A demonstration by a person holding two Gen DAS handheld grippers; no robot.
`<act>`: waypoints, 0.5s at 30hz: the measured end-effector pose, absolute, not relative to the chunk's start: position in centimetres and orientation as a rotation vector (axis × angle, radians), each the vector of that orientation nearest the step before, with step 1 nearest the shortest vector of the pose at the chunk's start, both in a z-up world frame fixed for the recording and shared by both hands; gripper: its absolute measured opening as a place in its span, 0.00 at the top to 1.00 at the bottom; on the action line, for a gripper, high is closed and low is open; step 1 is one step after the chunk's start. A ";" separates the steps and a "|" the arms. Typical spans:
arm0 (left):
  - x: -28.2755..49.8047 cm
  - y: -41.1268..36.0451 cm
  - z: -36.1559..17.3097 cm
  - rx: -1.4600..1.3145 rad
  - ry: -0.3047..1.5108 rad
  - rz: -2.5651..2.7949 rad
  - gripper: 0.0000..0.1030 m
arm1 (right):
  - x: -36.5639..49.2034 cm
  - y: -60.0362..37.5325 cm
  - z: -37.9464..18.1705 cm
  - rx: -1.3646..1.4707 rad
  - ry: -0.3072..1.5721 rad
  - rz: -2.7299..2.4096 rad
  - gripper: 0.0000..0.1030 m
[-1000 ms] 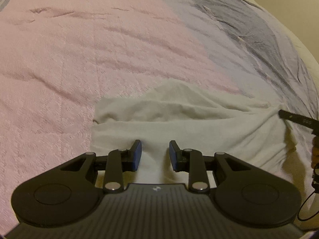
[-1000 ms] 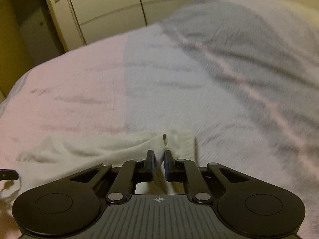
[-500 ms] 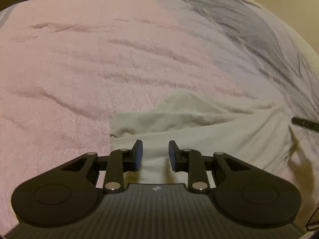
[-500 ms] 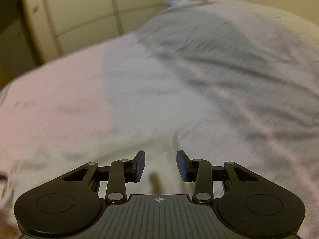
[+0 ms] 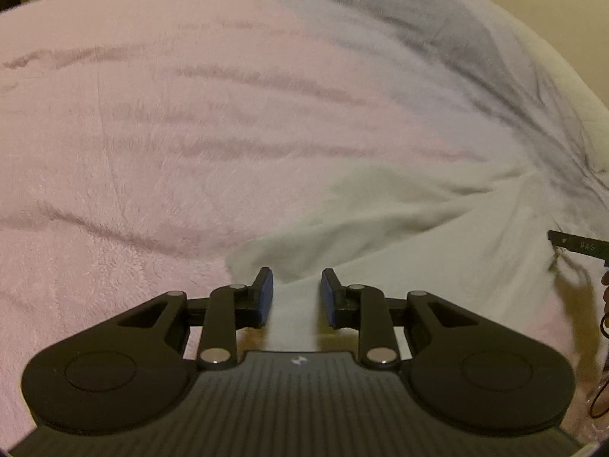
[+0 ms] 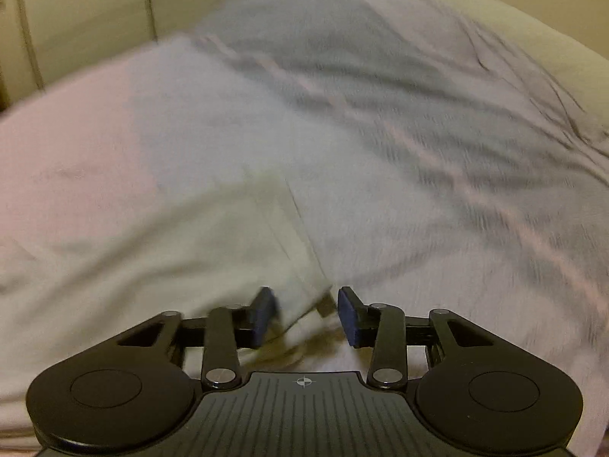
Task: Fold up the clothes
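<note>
Faint "DAS" — on the right claw [image 5: 580,245] at frame edge

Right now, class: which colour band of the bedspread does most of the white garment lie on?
The pale grey middle band; the white garment only overlaps the pink band at one end.

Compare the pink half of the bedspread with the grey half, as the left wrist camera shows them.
The pink half of the bedspread fills the left and centre of the view; the grey half of the bedspread runs along the right. The pink half shows long shallow creases; the grey half is darker, with sharper wrinkles fanning toward the right edge. Both are one soft cover, and the white cloth garment lies across their border.
</note>
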State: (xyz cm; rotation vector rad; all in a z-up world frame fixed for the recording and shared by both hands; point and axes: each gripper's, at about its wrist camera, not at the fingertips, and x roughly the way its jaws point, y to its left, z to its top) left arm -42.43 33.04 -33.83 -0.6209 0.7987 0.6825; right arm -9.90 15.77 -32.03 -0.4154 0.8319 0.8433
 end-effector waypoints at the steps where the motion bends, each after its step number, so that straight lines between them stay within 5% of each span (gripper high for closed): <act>1: -42.7 33.5 -33.6 -0.609 0.793 0.670 0.79 | -9.8 15.9 -31.7 -0.378 0.847 0.804 0.61; 7: -44.7 34.1 -31.9 -0.555 0.875 0.601 0.79 | -14.7 13.1 -26.6 -0.244 0.875 0.664 0.61; 10: -45.8 32.9 -31.9 -0.551 1.028 0.634 0.78 | -19.2 12.4 -26.8 -0.279 0.997 0.633 0.61; 15: -48.7 32.0 -32.4 -0.721 1.038 0.620 0.74 | -27.0 11.7 -28.7 -0.282 1.175 0.696 0.61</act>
